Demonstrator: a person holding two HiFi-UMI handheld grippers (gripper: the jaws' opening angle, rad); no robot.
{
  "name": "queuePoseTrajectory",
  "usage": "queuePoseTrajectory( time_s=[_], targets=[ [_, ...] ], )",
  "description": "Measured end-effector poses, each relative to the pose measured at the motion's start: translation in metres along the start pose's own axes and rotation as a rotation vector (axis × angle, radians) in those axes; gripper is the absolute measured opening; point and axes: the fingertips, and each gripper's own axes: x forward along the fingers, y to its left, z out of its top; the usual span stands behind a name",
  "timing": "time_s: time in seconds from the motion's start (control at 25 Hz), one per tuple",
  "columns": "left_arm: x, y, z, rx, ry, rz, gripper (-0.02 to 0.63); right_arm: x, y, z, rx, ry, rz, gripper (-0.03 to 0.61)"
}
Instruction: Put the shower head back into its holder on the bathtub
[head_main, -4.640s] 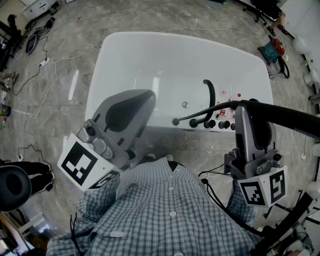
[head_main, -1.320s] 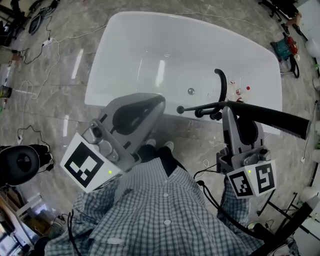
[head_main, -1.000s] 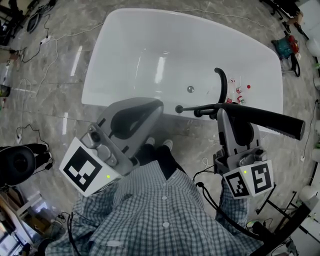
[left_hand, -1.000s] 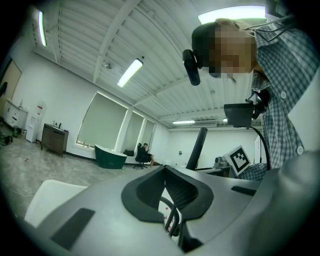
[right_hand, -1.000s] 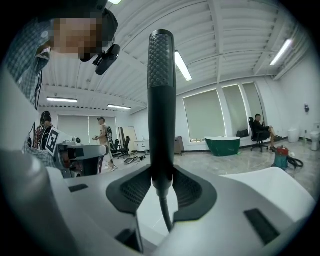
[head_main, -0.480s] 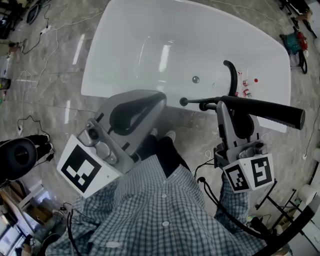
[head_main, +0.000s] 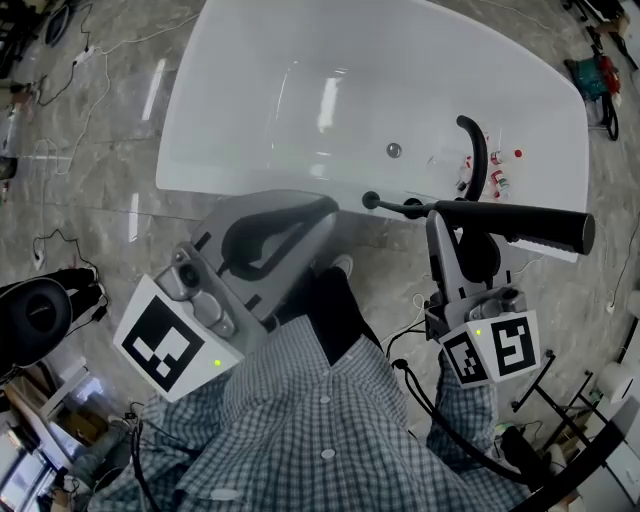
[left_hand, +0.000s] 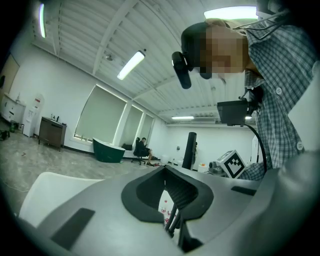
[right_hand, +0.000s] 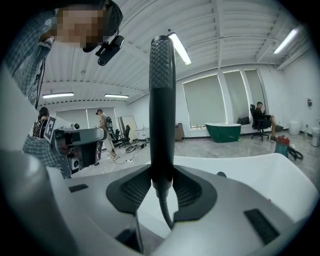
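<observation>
Over the near rim of the bathtub (head_main: 260, 60), you hold the shower head (head_main: 520, 222) crosswise in your right gripper (head_main: 452, 222), whose jaws are clamped on it near the end where the hose (right_hand: 165, 212) leaves it. Your left gripper (head_main: 322, 205) hangs at the near side of the bathtub too, towards its middle, jaws drawn together on nothing. I judge you are in the carry-in step: the shower head is gripped and brought to the bathtub but not seated, and it lies level across the rim, not pointing into any socket. The next move probably calls for finding the holder near the curved spout (head_main: 478, 150) on the bathtub's rim, tipping the shower head to line up with it, then lowering gently so the hose does not snag. The holder itself I cannot pick out. Only the head view gives you the shower head's place against the bathtub and the small bottles (head_main: 500, 178) on its rim. Only the right gripper view shows the pads pinching the shower head and the hose trailing beneath
</observation>
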Motion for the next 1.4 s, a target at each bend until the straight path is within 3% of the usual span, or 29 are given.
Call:
queuePoseTrajectory(
  time_s=[0.76,1.4],
  targets=[
    [0.015,0.018,-0.064,-0.090,0.030,-0.048,0.008,0.035,-0.023,-0.067,0.040,0.072,-0.024,0.132],
    [0.030,0.026,-0.112,-0.078,0.065,-0.077,0.008,0.053,-0.036,-0.119,0.064,0.124,-0.026,0.132]
  ],
)
